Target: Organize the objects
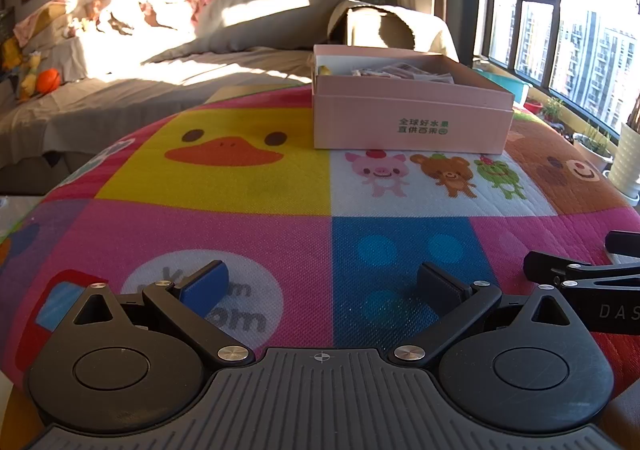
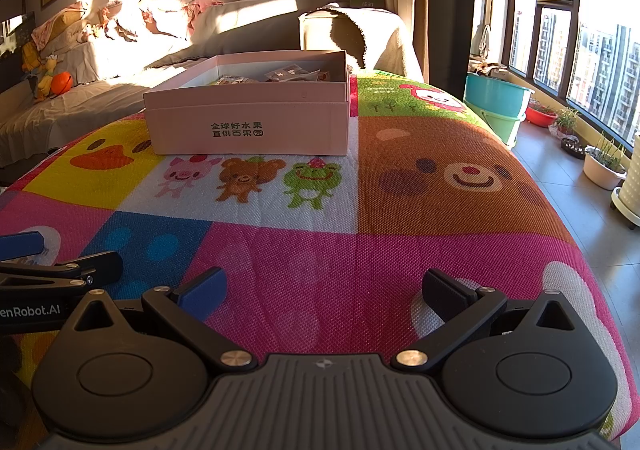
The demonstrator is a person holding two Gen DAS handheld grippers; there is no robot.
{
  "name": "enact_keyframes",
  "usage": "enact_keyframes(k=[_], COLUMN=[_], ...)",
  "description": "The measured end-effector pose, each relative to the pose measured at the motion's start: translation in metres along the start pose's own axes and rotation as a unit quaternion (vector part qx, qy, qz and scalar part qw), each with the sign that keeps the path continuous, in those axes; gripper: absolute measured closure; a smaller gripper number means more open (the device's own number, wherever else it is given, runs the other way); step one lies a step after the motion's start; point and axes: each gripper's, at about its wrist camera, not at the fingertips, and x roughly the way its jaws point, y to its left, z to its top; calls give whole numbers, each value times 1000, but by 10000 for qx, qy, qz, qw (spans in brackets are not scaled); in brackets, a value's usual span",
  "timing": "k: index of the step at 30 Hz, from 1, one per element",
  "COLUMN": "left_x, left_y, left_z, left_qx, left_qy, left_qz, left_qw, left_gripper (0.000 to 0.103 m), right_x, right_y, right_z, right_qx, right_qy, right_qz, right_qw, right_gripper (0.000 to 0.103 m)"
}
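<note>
An open pink cardboard box (image 1: 412, 122) with green print stands at the far side of a colourful cartoon mat (image 1: 248, 178); small packets lie inside it (image 1: 400, 71). It also shows in the right wrist view (image 2: 248, 122), with packets inside (image 2: 288, 75). My left gripper (image 1: 322, 284) is open and empty, low over the mat's near part. My right gripper (image 2: 324, 288) is open and empty, beside the left one, which shows at that view's left edge (image 2: 60, 270). The right gripper's fingers (image 1: 568, 270) show at the left wrist view's right edge.
A sofa with cushions and clothes (image 1: 180, 22) lies behind the mat. An orange ball and toys (image 2: 60, 82) sit at far left. A teal tub (image 2: 496, 94), plant pots (image 2: 604, 166) and windows are on the right, past the mat's edge.
</note>
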Motion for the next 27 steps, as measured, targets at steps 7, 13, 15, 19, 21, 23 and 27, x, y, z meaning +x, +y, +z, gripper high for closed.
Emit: enact_keyframes(k=[7,13,15,19,21,23,27], left_x=[0,0,0,1,1,1,1], left_y=[0,0,0,0,0,0,0], left_z=[0,0,0,0,0,1,1], left_qx=[11,15,7,-15,-11,-21,-28], left_qy=[0,1,2,0,-1,-1,-3], left_qz=[15,15,11,0,6,-3,-9], left_qw=[10000,10000,10000,10000,10000,10000,10000], left_gripper=[0,0,0,0,0,0,0], right_x=[0,0,0,1,1,1,1], right_y=[0,0,0,0,0,0,0], right_z=[0,0,0,0,0,0,0], right_qx=[0,1,1,-1,-1,0,1], right_qy=[-1,-1,-1,0,-1,-1,-1], right_qz=[0,-1,0,0,0,1,1], right_qw=[10000,10000,10000,10000,10000,10000,10000], right_gripper=[0,0,0,0,0,0,0])
